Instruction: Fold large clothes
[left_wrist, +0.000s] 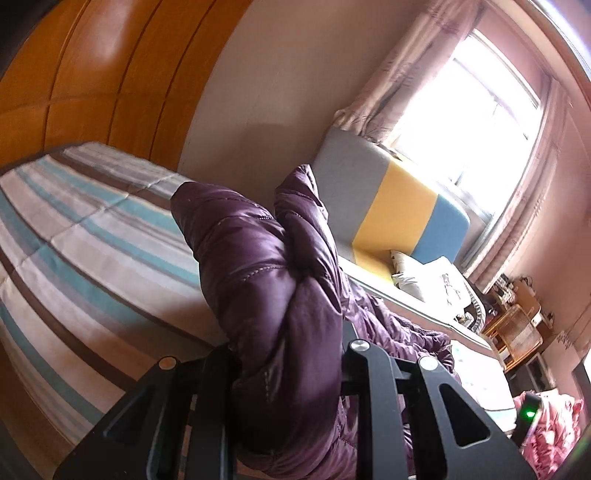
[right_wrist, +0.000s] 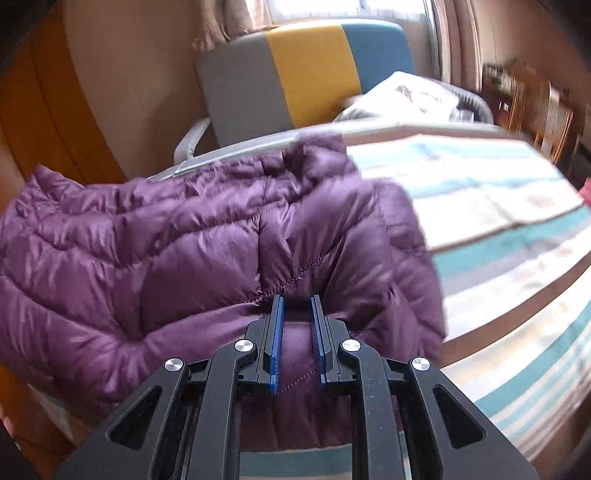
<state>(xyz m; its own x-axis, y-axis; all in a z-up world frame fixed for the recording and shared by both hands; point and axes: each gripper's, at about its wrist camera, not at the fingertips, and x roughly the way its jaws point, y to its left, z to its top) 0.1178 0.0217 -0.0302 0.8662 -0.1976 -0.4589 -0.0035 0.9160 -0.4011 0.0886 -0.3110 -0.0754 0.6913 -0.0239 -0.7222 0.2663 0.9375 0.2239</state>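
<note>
Item: purple quilted down jacket (right_wrist: 207, 258), glossy shell, stitched in puffy horizontal channels, much creased. It lies on a bed with a striped cover (right_wrist: 498, 229) of teal, white and brown bands, its bulk spreading ahead and to the left of the right tool.

Right tool (right_wrist: 297, 336): black frame, blue pads. Jaws stand a narrow way apart and pinch a fold of the jacket, which bulges up between the pads; a stitched seam runs right up to the left pad.

Left tool (left_wrist: 288, 354): fingers buried under a thick bunched roll of the same jacket (left_wrist: 266, 280), so the pads cannot be seen. The fabric wells up between the two black arms and hangs over them, lifted clear of the bed cover; the jaws are clamped on it, close together.

Surroundings: beyond the jacket, a padded headboard (right_wrist: 306, 74) in grey, yellow and blue panels, with a white pillow (right_wrist: 402, 96) to its right. Farther off, a curtained bright window (left_wrist: 476, 96). Left of the left tool, an orange wooden wardrobe (left_wrist: 92, 66).
</note>
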